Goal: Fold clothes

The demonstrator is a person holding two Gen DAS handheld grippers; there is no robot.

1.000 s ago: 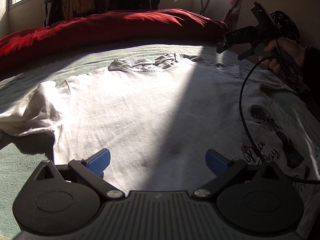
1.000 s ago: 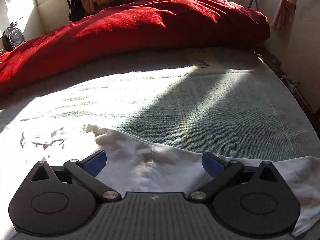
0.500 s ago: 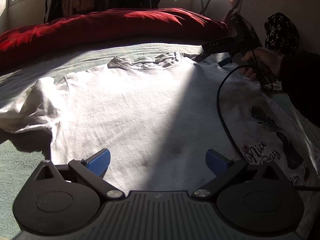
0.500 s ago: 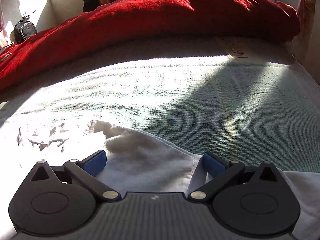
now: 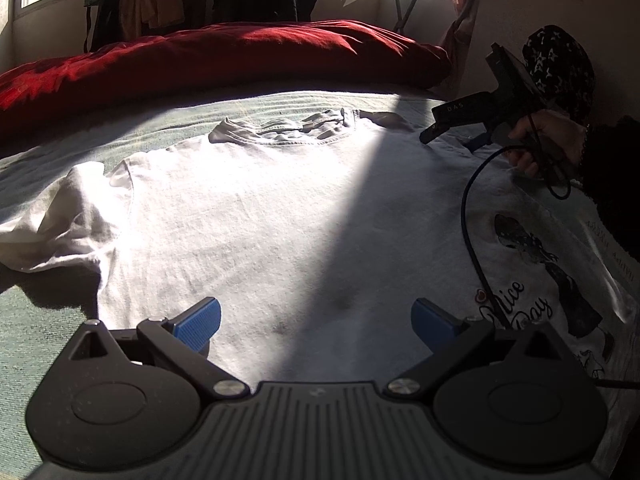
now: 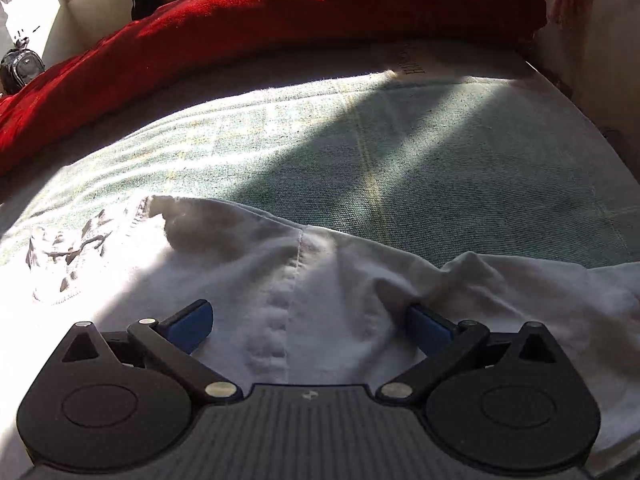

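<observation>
The left tool point(image 5: 316, 318) stands wide open over the lower part of the white T-shirt point(image 5: 248, 224) and holds nothing; its two blue pads point(image 5: 198, 322) are far apart, low over the cloth, and I cannot tell if they touch it. The right tool point(image 6: 308, 326) is also wide open, with the shoulder seam point(image 6: 286, 304) of the shirt between its pads. Its right pad point(image 6: 428, 330) presses against a raised fold of the sleeve, but the jaws do not close on anything.

Only the left wrist view shows the whole shirt, spread flat on the bed point(image 5: 36, 320) with the collar point(image 5: 280, 130) far from the camera, one sleeve point(image 5: 52, 224) crumpled at the left, and a dark print point(image 5: 544, 276) with lettering at the right. It also shows the right tool from outside, in the person's hand point(image 5: 552, 140), with a black cable point(image 5: 466, 216) hanging over the shirt. Only the right wrist view shows the seam stitches closely and the green bed cover point(image 6: 400, 152) beyond the shoulder.

I count one shirt, two tools, four blue pads, one cable and one red duvet point(image 5: 224, 56) at the far side of the bed.
</observation>
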